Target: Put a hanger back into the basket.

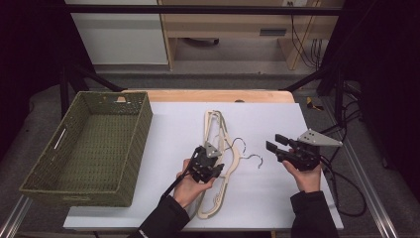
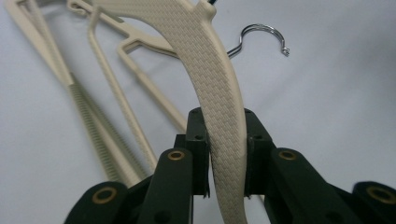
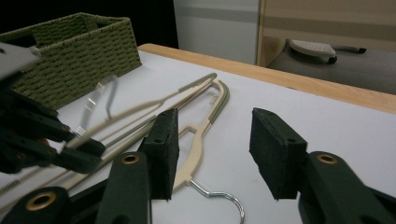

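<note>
Left tool [image 2: 226,154] pinching beige hanger [image 2: 219,93]; right tool [image 3: 212,149] spread, empty.

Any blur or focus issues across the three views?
High view: soft, dark at the edges, white tabletop bright. Left gripper view: gripped beige hanger sharp, black fingers at the bottom slightly soft. Right gripper view: left gripper and its lifted hanger motion-blurred; green basket fairly crisp.

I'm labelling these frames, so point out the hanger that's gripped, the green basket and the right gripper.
gripped hanger [image 2: 219,93], left gripper view, on its textured beige arm.
green basket [image 1: 141,124], high view, on its right woven wall.
right gripper [image 3: 212,149], right gripper view, midway between its open pads.
</note>
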### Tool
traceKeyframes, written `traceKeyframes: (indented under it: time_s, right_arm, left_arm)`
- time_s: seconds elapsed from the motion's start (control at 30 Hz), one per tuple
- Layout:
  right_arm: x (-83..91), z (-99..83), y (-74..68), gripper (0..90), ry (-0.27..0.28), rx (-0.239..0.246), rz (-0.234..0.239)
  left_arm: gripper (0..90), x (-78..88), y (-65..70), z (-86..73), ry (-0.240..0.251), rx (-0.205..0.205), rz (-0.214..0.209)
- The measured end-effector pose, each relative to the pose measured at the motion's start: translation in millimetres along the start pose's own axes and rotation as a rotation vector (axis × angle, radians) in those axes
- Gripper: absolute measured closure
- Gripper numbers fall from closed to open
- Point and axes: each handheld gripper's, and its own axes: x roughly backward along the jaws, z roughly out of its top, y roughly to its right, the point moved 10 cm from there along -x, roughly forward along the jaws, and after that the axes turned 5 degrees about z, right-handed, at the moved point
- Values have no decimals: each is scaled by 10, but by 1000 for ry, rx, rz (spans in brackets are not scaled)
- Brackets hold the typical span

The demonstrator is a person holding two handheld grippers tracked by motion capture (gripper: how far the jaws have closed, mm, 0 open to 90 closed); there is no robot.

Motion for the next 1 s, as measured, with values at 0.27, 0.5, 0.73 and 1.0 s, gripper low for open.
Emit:
traceKeyframes:
  time_s: [0.27, 0.5, 0.73, 1.0]
  right_arm:
    - [-37, -60, 23, 338, -20, 0, -22]
    - [-45, -94, 12, 233, -18, -6, -27]
    - [-32, -141, 30, 209, -34, 4, -35]
    - [1, -148, 5, 178, -32, 10, -27]
  left_arm:
    - [793, 260, -278, -74, 19, 30, 47]
    - [819, 414, -513, -137, 30, 54, 86]
    - [837, 519, -663, -162, 49, 72, 109]
    - [857, 784, -710, -101, 116, 58, 98]
